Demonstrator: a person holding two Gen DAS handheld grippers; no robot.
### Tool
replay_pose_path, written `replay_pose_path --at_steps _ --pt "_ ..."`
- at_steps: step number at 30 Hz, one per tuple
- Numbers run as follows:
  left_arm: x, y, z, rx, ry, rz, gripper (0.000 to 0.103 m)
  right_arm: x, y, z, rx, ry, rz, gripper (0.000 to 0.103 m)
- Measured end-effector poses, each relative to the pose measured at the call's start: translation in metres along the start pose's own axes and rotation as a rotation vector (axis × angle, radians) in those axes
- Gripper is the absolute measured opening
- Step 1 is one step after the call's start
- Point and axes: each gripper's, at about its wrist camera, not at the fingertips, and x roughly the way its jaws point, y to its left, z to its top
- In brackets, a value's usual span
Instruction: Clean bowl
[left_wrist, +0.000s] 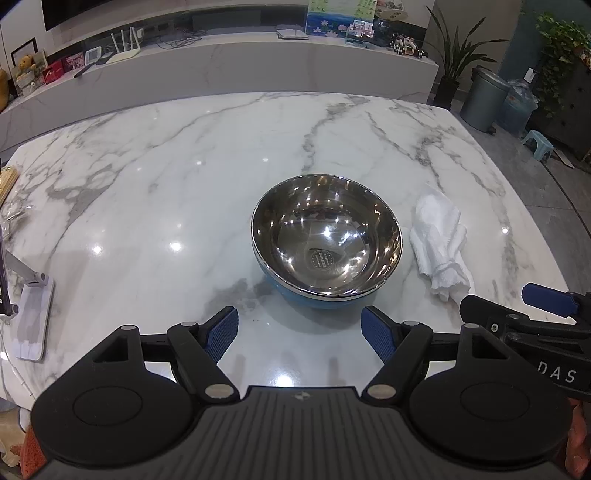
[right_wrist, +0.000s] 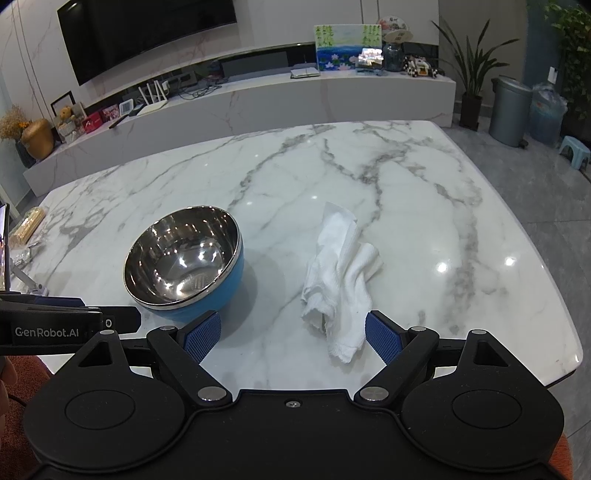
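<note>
A steel bowl (left_wrist: 326, 236) with a blue outside stands upright on the marble table (left_wrist: 166, 177). It also shows in the right wrist view (right_wrist: 183, 256). A crumpled white cloth (left_wrist: 439, 243) lies just right of the bowl, apart from it, and shows in the right wrist view (right_wrist: 341, 280). My left gripper (left_wrist: 299, 334) is open and empty, just in front of the bowl. My right gripper (right_wrist: 293, 334) is open and empty, with the near end of the cloth between its fingers but not gripped.
A phone stand (left_wrist: 26, 317) and a bundle of chopsticks (left_wrist: 7, 181) sit at the table's left edge. A low marble TV bench (right_wrist: 258, 99) runs behind the table. A grey bin (right_wrist: 511, 110), plants and a small stool (right_wrist: 574, 149) stand on the floor at the right.
</note>
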Motion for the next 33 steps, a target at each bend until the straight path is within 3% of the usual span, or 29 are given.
replay_pose_path --at_steps 33 --pt "0.003 0.01 0.011 -0.01 -0.023 -0.028 0.072 0.009 0.003 0.004 -0.022 0.012 0.001 0.084"
